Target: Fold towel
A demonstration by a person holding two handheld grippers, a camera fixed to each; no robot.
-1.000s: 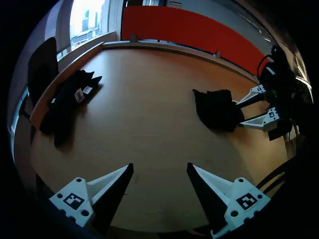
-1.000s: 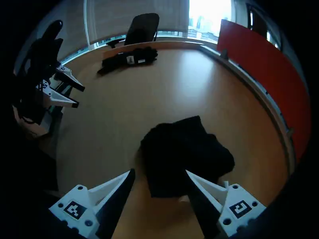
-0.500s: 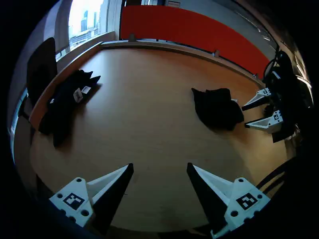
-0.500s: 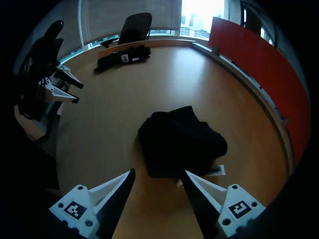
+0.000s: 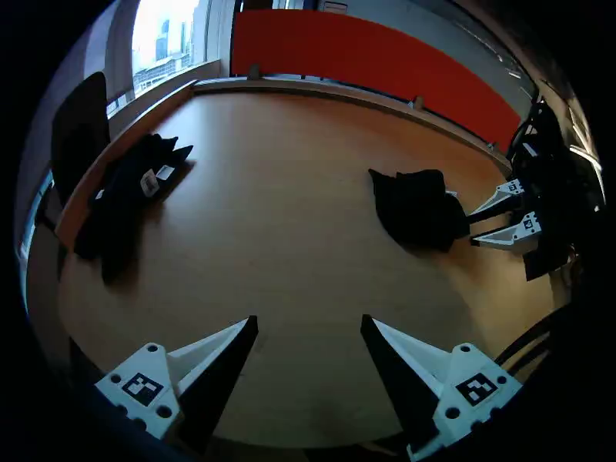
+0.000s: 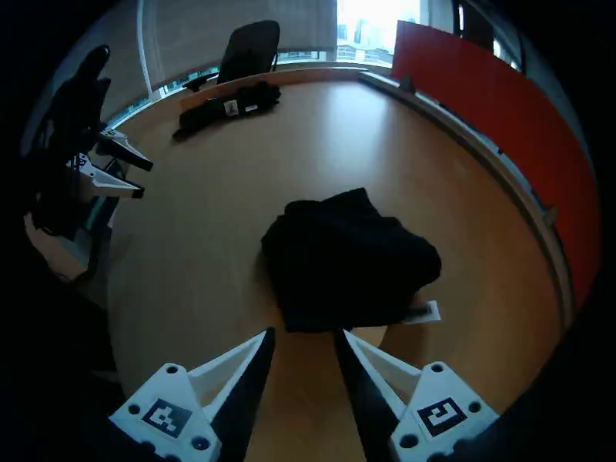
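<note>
towel [image 6: 350, 262] lies folded and free; right gripper [image 6: 302, 333] has backed off, jaws narrowed, empty; left gripper [image 5: 308, 319] spread wide, idle. fold looks finished.

The left gripper [image 5: 308, 339] is held level and pointing forward, its two fingers spread wide. The right gripper [image 6: 302, 339] tilts downward, its fingers closer together with a narrow gap between the tips. Each gripper sits far off to the side of the other's jaws.

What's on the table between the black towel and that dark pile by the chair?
Nothing: in the right gripper view, the table between the black towel and the dark pile is bare wood.
</note>
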